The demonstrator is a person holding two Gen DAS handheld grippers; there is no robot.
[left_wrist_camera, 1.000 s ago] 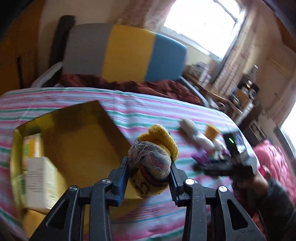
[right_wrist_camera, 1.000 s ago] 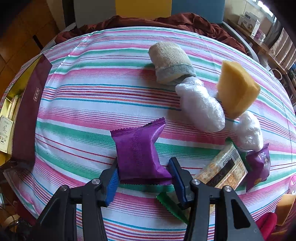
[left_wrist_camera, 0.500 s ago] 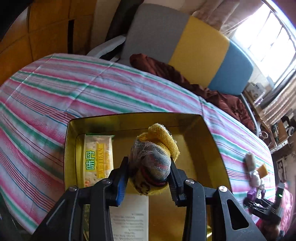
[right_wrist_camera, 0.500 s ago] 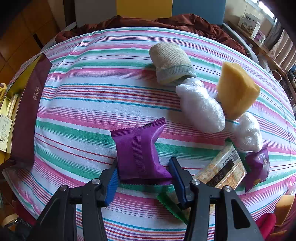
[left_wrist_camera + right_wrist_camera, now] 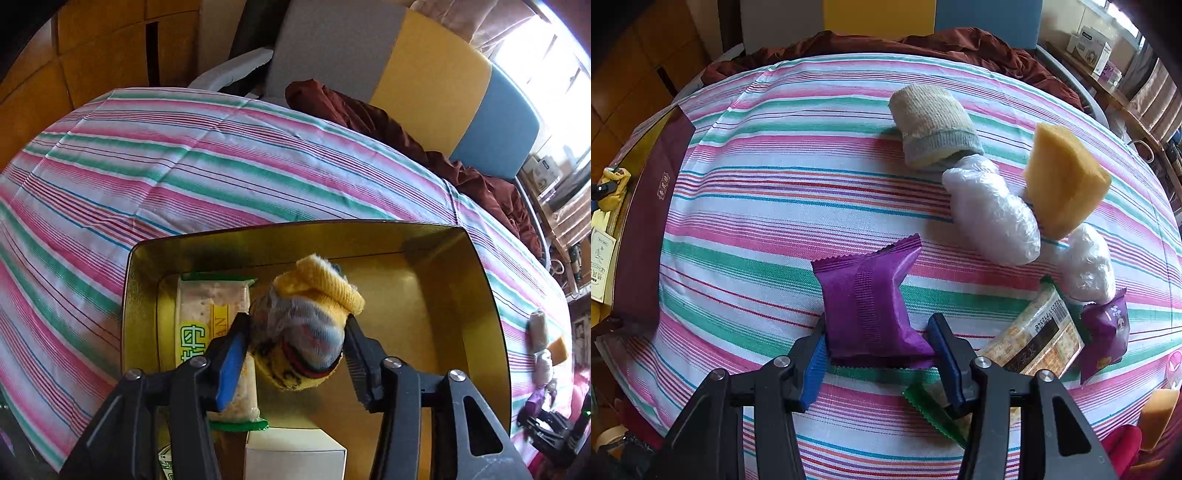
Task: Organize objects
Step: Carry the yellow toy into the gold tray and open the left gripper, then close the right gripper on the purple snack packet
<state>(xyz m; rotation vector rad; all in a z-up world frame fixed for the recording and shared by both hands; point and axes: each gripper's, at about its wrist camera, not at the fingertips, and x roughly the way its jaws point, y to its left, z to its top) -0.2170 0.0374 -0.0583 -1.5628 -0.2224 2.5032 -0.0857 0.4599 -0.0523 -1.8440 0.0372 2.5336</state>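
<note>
Left wrist view: the left hand-held gripper (image 5: 295,347) hangs over the gold-lined box (image 5: 480,295), its jaws opening. The rolled yellow sock (image 5: 310,325) sits between them; the blue pad at 9 o'clock stands just off it, and contact at the 3 o'clock pad cannot be judged. Below, at 6 o'clock, lies a white carton (image 5: 295,458); at 9 o'clock, a green-edged cracker packet (image 5: 210,325). Beyond the box, at 12 o'clock, runs the striped bed sheet (image 5: 184,166).

Right wrist view: the right hand-held gripper (image 5: 879,354) stands at a moderate gap, both pads against the purple snack packet (image 5: 868,302), which rests on the sheet. At 3 o'clock lies a barcoded cracker packet (image 5: 1034,339), touching a second purple packet (image 5: 1104,328). Farther, at 1 o'clock, two clear-wrapped white bundles (image 5: 993,214) flank a yellow sponge (image 5: 1063,181). Farthest, at 12 o'clock, lies a rolled beige sock (image 5: 931,125).
</note>
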